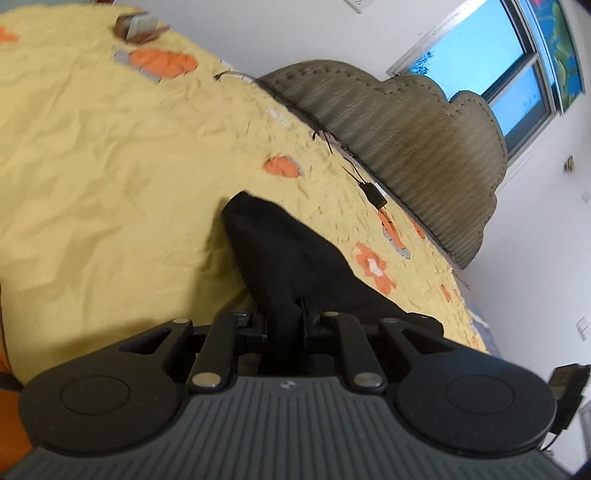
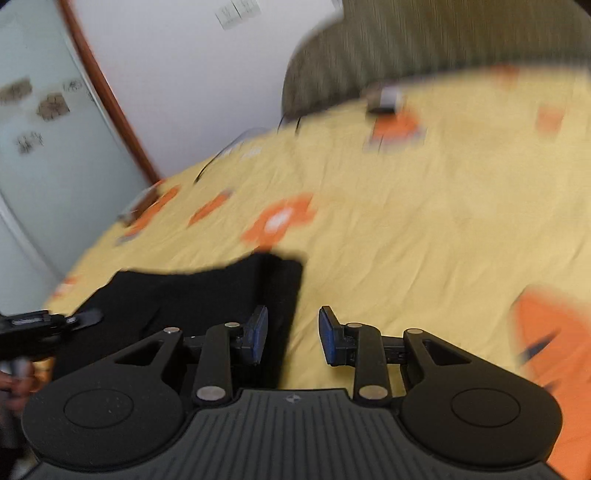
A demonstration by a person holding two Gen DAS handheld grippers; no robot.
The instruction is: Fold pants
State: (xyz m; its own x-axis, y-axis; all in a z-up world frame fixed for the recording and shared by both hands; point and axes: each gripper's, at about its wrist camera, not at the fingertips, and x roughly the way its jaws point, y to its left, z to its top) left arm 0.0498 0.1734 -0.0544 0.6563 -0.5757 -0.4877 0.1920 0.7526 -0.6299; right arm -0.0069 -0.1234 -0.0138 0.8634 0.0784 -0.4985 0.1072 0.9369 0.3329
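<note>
Black pants (image 1: 295,266) lie on a yellow bedsheet with orange flowers (image 1: 110,166). My left gripper (image 1: 286,326) is shut on the pants' fabric, which runs forward from between its fingers. In the right wrist view the pants (image 2: 192,299) lie flat at the lower left, their corner near my right gripper (image 2: 293,334). The right gripper is open and empty, its blue-padded fingertips (image 2: 328,332) apart just above the sheet. The left gripper (image 2: 48,323) shows at the far left edge of that view, at the pants.
A padded olive headboard (image 1: 406,140) runs along the bed's far side, with black cables and a small adapter (image 1: 375,194) at its foot. A small brown and grey object (image 1: 138,26) lies on the sheet. A window (image 1: 498,66) and a frosted door (image 2: 55,129) stand beyond.
</note>
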